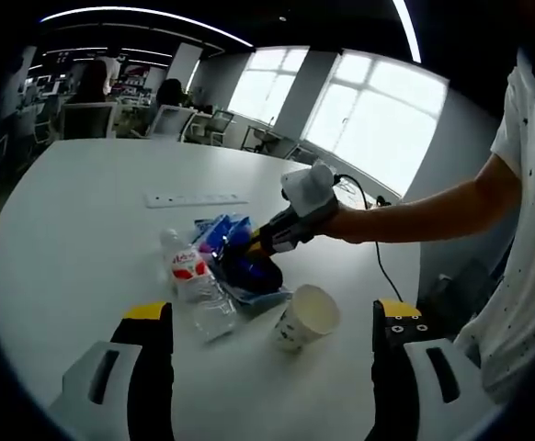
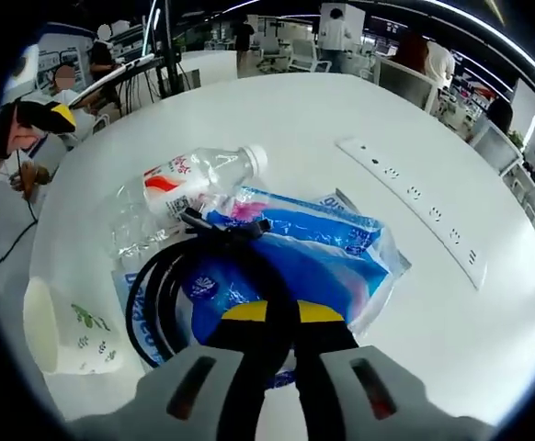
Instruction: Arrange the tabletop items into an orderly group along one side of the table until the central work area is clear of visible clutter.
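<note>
Although the bottle point(image 1: 194, 280), the blue packet point(image 2: 318, 253), the coiled black cable point(image 2: 180, 294) and the paper cup point(image 1: 306, 317) already lie bunched near one edge of the white table point(image 1: 84, 220), they sit in a loose heap, so I judge the tidying only partly done. The right gripper point(image 2: 269, 317) is closed on the cable atop the packet, while the left gripper point(image 1: 272, 335) hangs open and empty just short of the cup. The power strip point(image 1: 196, 198) lies apart, farther in on the table.

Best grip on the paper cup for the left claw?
The paper cup lies tipped on its side on the table, open mouth up toward the right, beside the bottle. Probably close the left claw across the mid sidewall from above; the wall looks thin, so squeeze lightly.
</note>
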Demonstrator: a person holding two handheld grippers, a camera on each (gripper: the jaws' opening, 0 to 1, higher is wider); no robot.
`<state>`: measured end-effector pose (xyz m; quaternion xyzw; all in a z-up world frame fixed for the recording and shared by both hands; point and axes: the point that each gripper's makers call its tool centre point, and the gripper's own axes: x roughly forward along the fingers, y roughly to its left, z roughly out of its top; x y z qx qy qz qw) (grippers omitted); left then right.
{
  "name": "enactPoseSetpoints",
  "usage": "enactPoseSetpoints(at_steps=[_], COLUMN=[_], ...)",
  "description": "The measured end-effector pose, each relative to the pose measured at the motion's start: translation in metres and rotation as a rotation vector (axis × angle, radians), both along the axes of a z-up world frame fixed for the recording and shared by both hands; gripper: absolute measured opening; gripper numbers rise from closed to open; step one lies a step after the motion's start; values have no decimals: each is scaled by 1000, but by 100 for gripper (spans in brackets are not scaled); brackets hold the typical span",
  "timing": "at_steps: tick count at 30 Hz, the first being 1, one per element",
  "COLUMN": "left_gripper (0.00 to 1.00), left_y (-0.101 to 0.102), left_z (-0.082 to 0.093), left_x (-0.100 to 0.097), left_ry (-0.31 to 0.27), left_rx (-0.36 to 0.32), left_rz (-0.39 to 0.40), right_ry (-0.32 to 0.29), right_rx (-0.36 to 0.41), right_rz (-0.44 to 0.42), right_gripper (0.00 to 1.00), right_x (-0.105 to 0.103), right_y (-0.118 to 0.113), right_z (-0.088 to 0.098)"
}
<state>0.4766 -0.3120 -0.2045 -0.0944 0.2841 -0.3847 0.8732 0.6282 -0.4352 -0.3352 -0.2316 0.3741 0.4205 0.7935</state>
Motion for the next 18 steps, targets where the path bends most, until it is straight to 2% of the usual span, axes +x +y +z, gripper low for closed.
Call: enactPoseSetpoints(at_steps=[8,18], left_gripper=[92,92], left_y=[0,-6], left_z=[3,4], left_x=[1,2], left_ry=[-1,-3], left_rx=[2,8], left_rz=[0,-12], right_ry=[-1,26], right_rx=[11,51], right_rz=[19,-16], right_gripper=[4,3], right_x=[1,-2], right_y=[-2,-7], right_z=[0,4])
